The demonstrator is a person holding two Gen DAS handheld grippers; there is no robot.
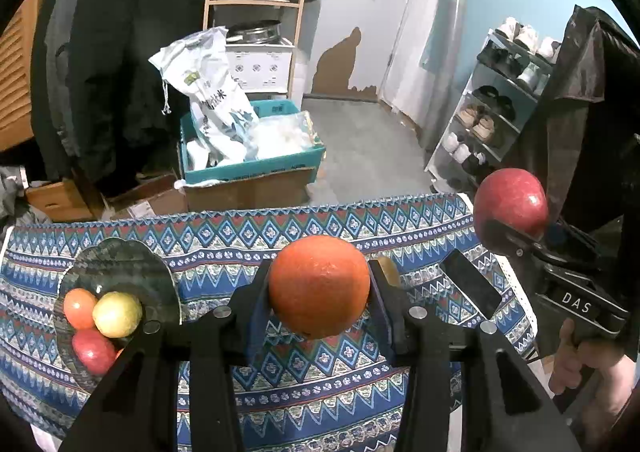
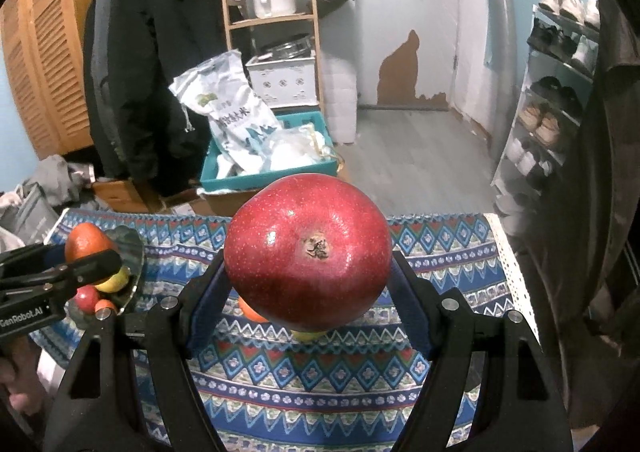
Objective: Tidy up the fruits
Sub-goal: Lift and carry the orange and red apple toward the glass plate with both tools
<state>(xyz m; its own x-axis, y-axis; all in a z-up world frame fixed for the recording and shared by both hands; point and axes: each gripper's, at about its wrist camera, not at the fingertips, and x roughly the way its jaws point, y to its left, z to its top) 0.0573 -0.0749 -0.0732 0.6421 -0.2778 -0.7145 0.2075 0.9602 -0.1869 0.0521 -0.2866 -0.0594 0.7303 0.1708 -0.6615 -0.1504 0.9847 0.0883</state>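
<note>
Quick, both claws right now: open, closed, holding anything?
Left claw: closed on the orange.
Right claw: closed on the red apple.

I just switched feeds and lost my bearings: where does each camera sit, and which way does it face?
Left wrist: on the left gripper, facing over the orange it clamps; the person's right hand shows.
Right wrist: on the right gripper, facing over the red apple it clamps.
Shared: patterned tablecloth, fruit plate, both gripped fruits.
</note>
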